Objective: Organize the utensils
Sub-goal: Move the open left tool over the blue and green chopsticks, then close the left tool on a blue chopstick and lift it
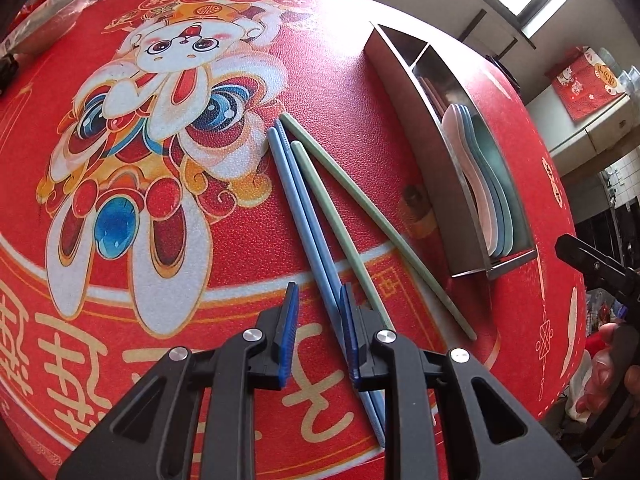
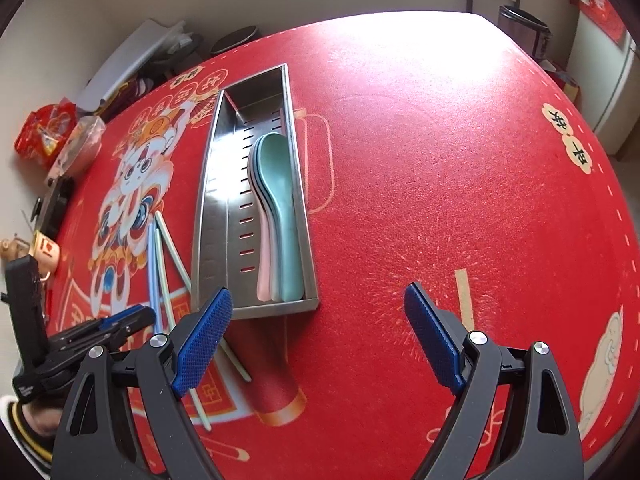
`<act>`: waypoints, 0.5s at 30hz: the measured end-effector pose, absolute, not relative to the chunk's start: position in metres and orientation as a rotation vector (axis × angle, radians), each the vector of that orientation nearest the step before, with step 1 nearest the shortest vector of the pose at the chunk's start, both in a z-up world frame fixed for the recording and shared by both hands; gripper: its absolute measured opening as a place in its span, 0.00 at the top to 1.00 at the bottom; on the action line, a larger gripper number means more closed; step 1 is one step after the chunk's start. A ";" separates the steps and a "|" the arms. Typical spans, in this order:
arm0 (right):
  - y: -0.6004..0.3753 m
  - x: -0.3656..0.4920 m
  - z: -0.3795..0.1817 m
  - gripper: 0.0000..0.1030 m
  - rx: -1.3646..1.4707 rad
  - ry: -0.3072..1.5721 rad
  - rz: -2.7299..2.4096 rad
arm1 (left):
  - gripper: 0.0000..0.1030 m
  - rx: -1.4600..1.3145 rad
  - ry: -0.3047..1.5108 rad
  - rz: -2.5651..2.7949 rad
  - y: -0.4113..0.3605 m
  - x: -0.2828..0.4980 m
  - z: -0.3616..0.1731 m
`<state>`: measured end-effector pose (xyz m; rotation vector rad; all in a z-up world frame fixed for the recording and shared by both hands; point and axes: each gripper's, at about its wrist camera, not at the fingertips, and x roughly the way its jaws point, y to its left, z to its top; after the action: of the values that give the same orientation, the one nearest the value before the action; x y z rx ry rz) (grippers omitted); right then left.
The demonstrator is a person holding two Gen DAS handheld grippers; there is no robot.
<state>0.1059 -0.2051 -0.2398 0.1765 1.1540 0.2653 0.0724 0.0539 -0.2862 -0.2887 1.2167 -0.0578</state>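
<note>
Two blue chopsticks and two green chopsticks lie loose on the red table mat, left of a steel utensil tray. Stacked pink, blue and green spoons fill the tray's right compartment. My left gripper hangs just above the blue pair; its jaws stand a little apart with nothing pinched, and the blue sticks run under its right finger. In the right wrist view my right gripper stands wide open and empty over the mat, at the near end of the tray. The left gripper shows there over the chopsticks.
Snack bags, a black device and a small mug crowd the table's left edge. A dark bin stands on the floor beyond the far edge. The mat right of the tray is bare.
</note>
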 end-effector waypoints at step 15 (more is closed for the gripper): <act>-0.205 0.111 -0.241 0.18 0.194 1.159 0.313 | 0.82 -0.182 1.229 0.018 0.045 0.067 -0.283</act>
<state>0.1111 -0.2054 -0.2409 0.1942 1.1594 0.3130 0.0666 0.0451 -0.2832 -0.1824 1.2291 0.0183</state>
